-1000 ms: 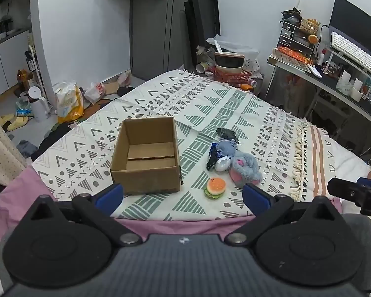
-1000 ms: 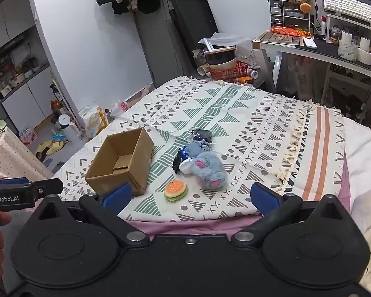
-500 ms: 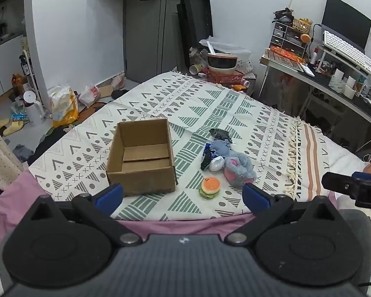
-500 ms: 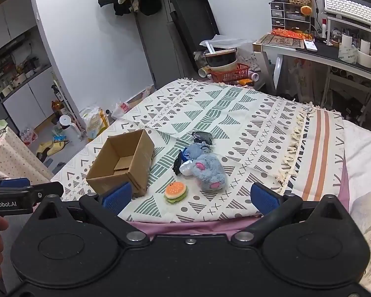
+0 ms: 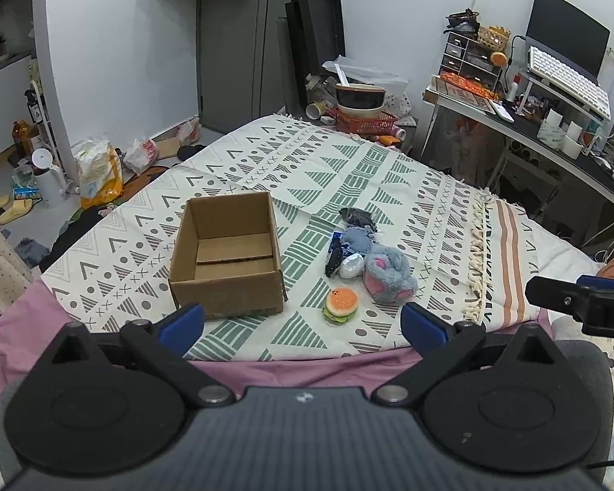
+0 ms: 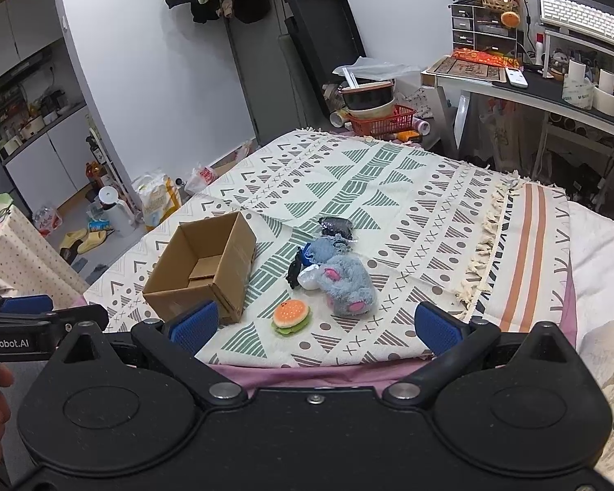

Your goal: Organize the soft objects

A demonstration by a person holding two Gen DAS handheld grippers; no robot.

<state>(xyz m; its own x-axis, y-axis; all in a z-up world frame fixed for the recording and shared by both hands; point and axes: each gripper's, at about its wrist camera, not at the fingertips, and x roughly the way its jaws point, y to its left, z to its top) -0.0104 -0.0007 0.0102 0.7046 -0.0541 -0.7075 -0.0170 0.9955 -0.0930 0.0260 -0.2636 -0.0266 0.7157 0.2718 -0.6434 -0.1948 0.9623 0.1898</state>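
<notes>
A cluttered bedroom; a bed (image 5: pixel 388 188) under a patterned blanket carries the work. The empty box (image 5: pixel 227 255) sits open-topped, ready for filling. At its 3 o'clock lie the toys: burger (image 5: pixel 340 305), grey plush (image 5: pixel 386 272), smaller bits behind. Left claw (image 5: pixel 302 325) and right claw (image 6: pixel 313 321) hover short of the bed, both spread wide, holding nothing.

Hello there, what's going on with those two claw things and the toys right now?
Left gripper and right gripper open, empty, short of the bed. Burger toy, grey plush on the blanket beside the empty cardboard box. Nothing in the way.
</notes>
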